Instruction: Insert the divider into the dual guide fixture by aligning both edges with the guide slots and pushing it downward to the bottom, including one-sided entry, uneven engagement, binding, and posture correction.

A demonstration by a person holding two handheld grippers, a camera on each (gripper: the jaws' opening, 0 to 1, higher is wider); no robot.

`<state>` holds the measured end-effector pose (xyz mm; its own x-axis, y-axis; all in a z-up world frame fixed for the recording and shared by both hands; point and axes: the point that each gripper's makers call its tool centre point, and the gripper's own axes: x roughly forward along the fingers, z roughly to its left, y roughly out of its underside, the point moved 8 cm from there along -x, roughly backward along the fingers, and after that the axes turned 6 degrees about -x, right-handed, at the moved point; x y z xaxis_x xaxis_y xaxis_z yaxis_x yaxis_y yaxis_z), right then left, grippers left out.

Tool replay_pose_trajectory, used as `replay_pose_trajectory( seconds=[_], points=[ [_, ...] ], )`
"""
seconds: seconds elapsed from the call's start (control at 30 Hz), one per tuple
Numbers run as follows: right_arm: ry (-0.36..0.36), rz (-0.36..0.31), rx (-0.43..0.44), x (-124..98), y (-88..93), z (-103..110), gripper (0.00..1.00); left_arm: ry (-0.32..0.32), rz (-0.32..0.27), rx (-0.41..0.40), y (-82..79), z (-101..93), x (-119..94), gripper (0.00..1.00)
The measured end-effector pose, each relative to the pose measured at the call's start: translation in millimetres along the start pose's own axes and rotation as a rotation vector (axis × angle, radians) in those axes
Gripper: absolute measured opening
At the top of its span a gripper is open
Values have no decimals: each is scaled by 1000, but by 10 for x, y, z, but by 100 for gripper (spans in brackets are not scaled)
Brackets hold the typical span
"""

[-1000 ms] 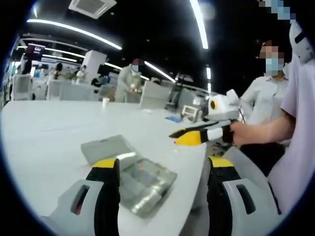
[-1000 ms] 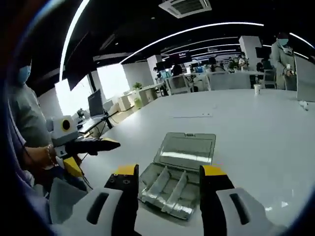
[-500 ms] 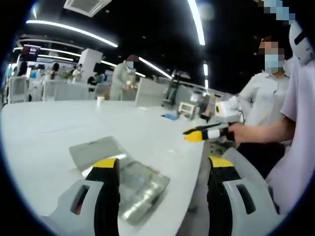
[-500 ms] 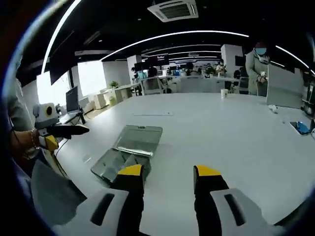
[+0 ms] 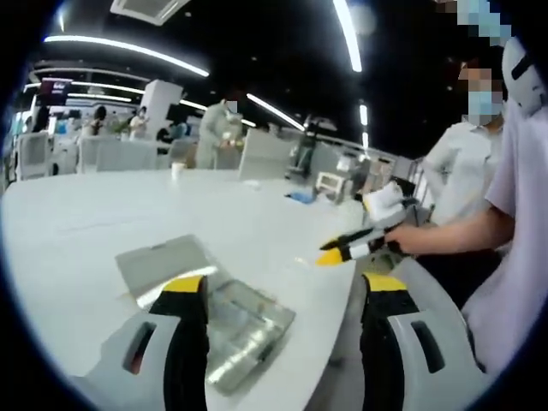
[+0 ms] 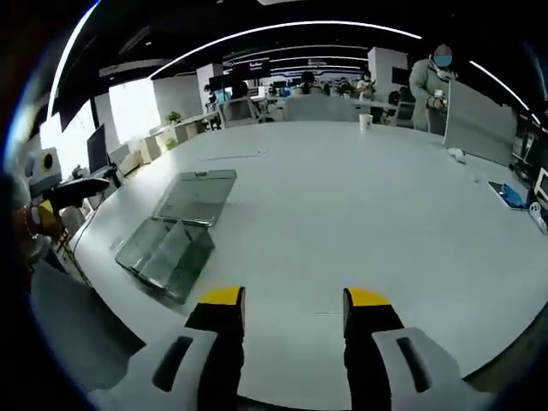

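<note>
A clear plastic compartment box point(image 5: 244, 330) lies on the white table with its lid point(image 5: 163, 261) folded open behind it. Ribs show inside it; I cannot make out a loose divider. My left gripper point(image 5: 285, 287) hovers open just above the box's near end, with nothing between its jaws. My right gripper point(image 5: 351, 247) comes in from the right, held by a hand, off to the box's side. In the right gripper view the box point(image 6: 167, 250) sits at left with its lid point(image 6: 199, 195). There my right gripper point(image 6: 295, 298) is open over bare table, and the left gripper point(image 6: 73, 190) shows at far left.
The white table point(image 6: 360, 214) is wide, its curved edge near both grippers. A paper cup point(image 6: 366, 122) and a blue object point(image 6: 507, 195) lie far off. A person in a white coat point(image 6: 432, 81) stands at the far side; a masked person point(image 5: 467, 154) stands beside the table.
The right gripper view has swung away to the right, so the box now sits at its left. In the left gripper view the right gripper has dipped lower. Both stay open.
</note>
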<state>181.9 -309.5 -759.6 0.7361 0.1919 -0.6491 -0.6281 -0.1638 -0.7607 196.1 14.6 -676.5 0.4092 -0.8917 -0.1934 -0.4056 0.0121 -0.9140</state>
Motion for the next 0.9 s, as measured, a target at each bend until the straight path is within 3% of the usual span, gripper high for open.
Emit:
replay_pose_trajectory(
  seconds=[0.1, 0.17, 0.23, 0.27, 0.33, 0.57, 0.9],
  points=[
    [16, 26, 0, 103, 1, -57, 44, -5, 0, 2, -9, -12, 14, 70],
    [21, 87, 35, 172, 35, -109, 44, -11, -5, -2, -20, -16, 15, 70],
    [26, 88, 29, 265, 34, -155, 43, -14, -11, -4, -25, -22, 18, 70],
    [37, 159, 35, 278, 88, -163, 43, -14, -12, -4, -25, -29, 21, 70],
    [38, 136, 21, 333, 65, -166, 42, -15, -13, -3, -25, -43, 20, 70],
    [50, 220, -6, 463, 110, -178, 42, -30, -24, -8, -28, -25, -23, 70],
    [67, 251, -23, 518, 139, -218, 40, -47, -40, -9, -60, 25, -83, 69]
  ],
)
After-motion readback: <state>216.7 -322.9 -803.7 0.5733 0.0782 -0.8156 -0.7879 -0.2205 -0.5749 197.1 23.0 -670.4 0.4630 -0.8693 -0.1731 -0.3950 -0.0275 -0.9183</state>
